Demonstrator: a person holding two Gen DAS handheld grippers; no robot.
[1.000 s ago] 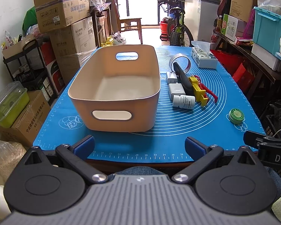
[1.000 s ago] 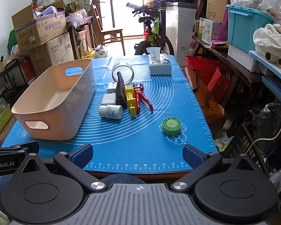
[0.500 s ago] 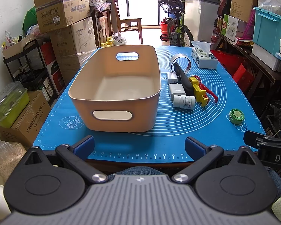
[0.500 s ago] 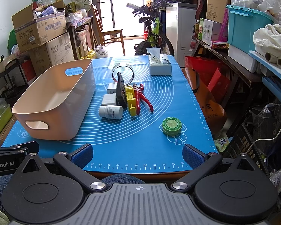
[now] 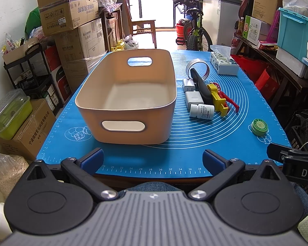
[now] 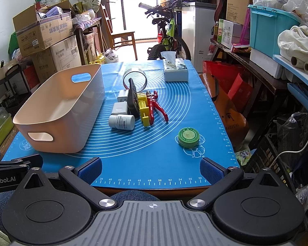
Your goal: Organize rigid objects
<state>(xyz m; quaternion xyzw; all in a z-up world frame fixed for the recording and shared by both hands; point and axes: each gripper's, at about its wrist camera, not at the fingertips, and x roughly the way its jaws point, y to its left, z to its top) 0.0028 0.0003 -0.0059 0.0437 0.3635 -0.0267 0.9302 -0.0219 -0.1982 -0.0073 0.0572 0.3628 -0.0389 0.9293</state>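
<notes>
A beige plastic bin (image 5: 131, 96) (image 6: 59, 110) stands empty on the left half of a blue mat (image 5: 195, 143) (image 6: 154, 153). To its right lies a cluster: a white pill bottle (image 5: 202, 111) (image 6: 122, 122), two white chargers (image 5: 194, 98) (image 6: 119, 108), a black tool (image 5: 201, 86) (image 6: 133, 100), a yellow clamp (image 5: 217, 100) (image 6: 143, 110), a red figure (image 6: 154, 105) and a tape ring (image 5: 197, 69) (image 6: 135, 80). A green round tin (image 5: 259, 126) (image 6: 189, 137) lies apart at the right. My left gripper (image 5: 153, 160) and right gripper (image 6: 151, 168) hover open at the near table edge, both empty.
A tissue box (image 5: 223, 64) (image 6: 175, 69) sits at the mat's far right. Cardboard boxes (image 5: 71, 20) are stacked left of the table, and a bicycle (image 6: 168, 34) stands behind it. Shelves and a teal bin (image 6: 271, 26) crowd the right side. A person's knee in jeans shows under the near edge.
</notes>
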